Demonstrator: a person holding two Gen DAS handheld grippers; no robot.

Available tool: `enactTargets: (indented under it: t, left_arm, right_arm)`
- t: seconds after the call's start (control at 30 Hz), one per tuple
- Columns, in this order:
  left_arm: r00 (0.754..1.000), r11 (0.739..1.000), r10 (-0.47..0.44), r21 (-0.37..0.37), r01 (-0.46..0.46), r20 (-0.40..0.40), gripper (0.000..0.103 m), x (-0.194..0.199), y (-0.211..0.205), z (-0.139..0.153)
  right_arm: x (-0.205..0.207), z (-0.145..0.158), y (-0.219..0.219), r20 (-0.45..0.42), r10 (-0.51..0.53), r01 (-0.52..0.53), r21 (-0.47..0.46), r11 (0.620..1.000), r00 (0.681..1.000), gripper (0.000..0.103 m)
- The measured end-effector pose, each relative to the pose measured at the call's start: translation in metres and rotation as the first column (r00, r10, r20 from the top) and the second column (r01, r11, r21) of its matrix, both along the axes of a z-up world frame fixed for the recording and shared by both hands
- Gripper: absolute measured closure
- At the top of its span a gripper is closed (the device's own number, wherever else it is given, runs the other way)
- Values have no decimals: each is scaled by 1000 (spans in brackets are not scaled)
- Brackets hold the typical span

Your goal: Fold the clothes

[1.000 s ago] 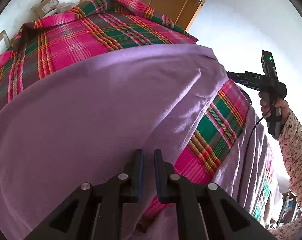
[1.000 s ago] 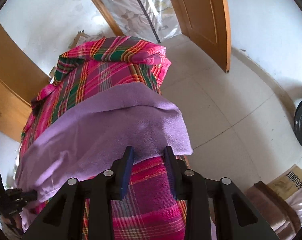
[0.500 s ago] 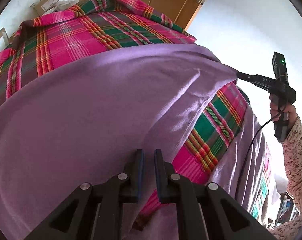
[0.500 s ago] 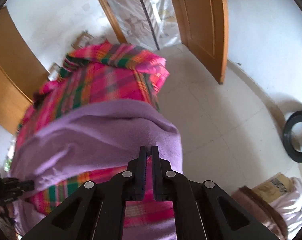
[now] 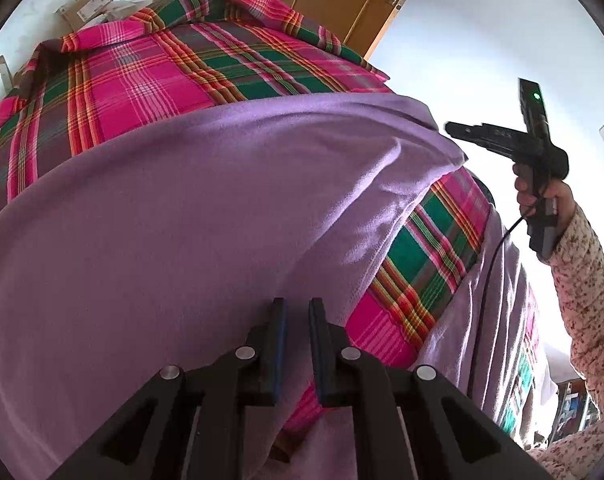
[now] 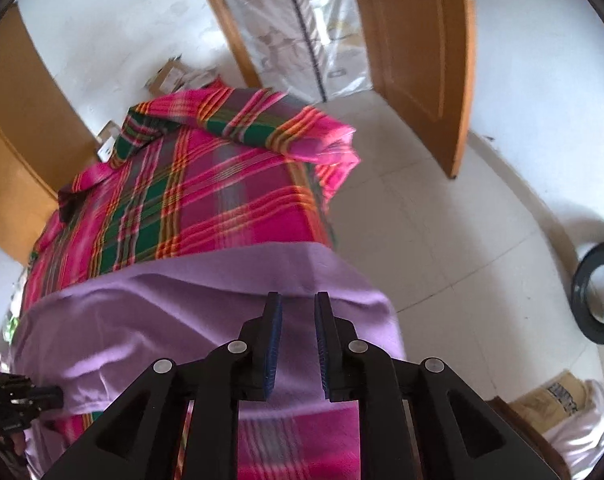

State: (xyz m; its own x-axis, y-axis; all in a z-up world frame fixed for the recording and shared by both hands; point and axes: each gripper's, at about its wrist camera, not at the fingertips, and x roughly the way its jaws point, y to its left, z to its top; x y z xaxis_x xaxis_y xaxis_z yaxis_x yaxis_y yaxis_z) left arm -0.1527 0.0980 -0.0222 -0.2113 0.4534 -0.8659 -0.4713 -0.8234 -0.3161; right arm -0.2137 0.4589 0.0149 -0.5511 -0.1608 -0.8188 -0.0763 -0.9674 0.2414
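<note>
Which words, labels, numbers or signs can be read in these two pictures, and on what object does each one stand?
No text here is clear enough to quote.
Body of the right claw: short pale lettering, too blurred to read.
Label on the cardboard box: print too small to read.
Sack on the floor: dark printed letters, blurred and unreadable.
I see no other text.

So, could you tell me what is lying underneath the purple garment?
A pink and green plaid cloth shows beyond the purple garment and at its folded edge. Whatever supports the cloth is fully covered, so it cannot be seen.
</note>
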Motion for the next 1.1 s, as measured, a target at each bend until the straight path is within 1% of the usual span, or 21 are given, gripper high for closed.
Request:
enactTargets:
  t: [0.07, 0.2, 0.23, 0.27, 0.3, 0.4, 0.5, 0.57, 0.67, 0.8, 0.9, 0.97, 1.03, 1.1]
  left_arm:
    - [1000, 1000, 1, 6, -1, 3, 92, -1, -1, -1]
    - [1000, 1000, -2, 9, 2, 4, 92, 0, -3, 1]
    - [1000, 1000, -2, 8, 2, 2, 92, 0, -2, 1]
    - [1000, 1000, -2, 7, 2, 1, 92, 0, -2, 1]
    - [1000, 1000, -1, 9, 1, 1, 92, 0, -2, 1]
    - [1000, 1000, 3, 20, -3, 4, 92, 0, -4, 0]
    - [1000, 1000, 11, 16, -11, -2, 92, 1, -6, 1]
    - [1000, 1000, 24, 12, -24, -14, 92, 2, -10, 5]
    - [998, 998, 54, 23, -53, -38, 92, 6, -21, 15]
    - [991, 994, 104, 42, -101, -85, 92, 15, -45, 35]
    - [980, 987, 157, 56, -151, -124, 92, 25, -70, 53]
    - [972, 983, 183, 54, -177, -145, 92, 32, -85, 62]
    - [961, 976, 218, 50, -213, -170, 92, 41, -105, 72]
    - [952, 968, 251, 48, -247, -177, 92, 48, -124, 78]
  right_arm:
    - [-10, -6, -4, 17, -6, 6, 21, 1000, 1000, 85]
    - [-24, -8, -3, 2, -28, 27, 62, 998, 1000, 85]
    - [-29, -9, -3, 1, -36, 36, 77, 996, 999, 84]
    - [-33, -11, -2, 1, -49, 49, 82, 995, 999, 78]
    - [-37, -12, -1, 1, -63, 62, 87, 994, 998, 77]
    - [-46, -14, 4, 12, -97, 96, 61, 994, 995, 76]
    - [-46, -13, 5, 20, -110, 109, 63, 992, 994, 75]
    - [-40, -7, 4, 9, -117, 116, 75, 990, 993, 75]
    - [-28, 9, 1, -21, -109, 110, 75, 991, 994, 75]
    - [-9, 43, -9, -83, -68, 74, 70, 995, 994, 75]
    - [10, 78, -26, -149, -10, 20, 64, 998, 989, 75]
    - [21, 98, -42, -178, 41, -31, 60, 998, 983, 74]
    - [35, 115, -58, -204, 102, -89, 70, 994, 974, 74]
    - [52, 135, -74, -234, 161, -145, 87, 986, 959, 74]
